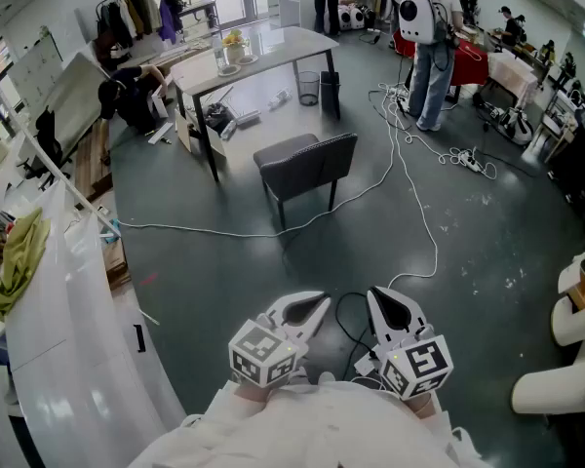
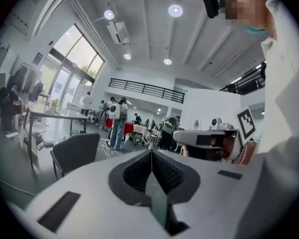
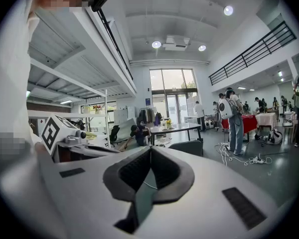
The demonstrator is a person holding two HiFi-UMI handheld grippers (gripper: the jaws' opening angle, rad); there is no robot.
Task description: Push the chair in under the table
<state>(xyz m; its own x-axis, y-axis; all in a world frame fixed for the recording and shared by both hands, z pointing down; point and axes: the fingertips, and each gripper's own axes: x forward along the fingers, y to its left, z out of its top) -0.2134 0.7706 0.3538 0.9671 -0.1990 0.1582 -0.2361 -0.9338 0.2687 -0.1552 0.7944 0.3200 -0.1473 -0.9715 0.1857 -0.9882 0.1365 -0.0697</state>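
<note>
A dark grey chair (image 1: pixel 304 168) stands on the floor a short way out from a grey table (image 1: pixel 273 47), its backrest facing me. The same chair (image 2: pixel 75 152) shows at the left of the left gripper view, and its top (image 3: pixel 187 147) shows just beyond the jaws in the right gripper view, with the table (image 3: pixel 174 129) behind it. My left gripper (image 1: pixel 318 303) and right gripper (image 1: pixel 381 295) are held side by side close to my body, well short of the chair. Both are shut with nothing between the jaws.
White cables (image 1: pixel 409 164) trail across the floor to the right of the chair and in front of it. A white counter (image 1: pixel 68 300) runs along the left. People (image 1: pixel 431 42) stand beyond the table by a red-covered table (image 1: pixel 468 61). A bin (image 1: pixel 309 88) sits under the table.
</note>
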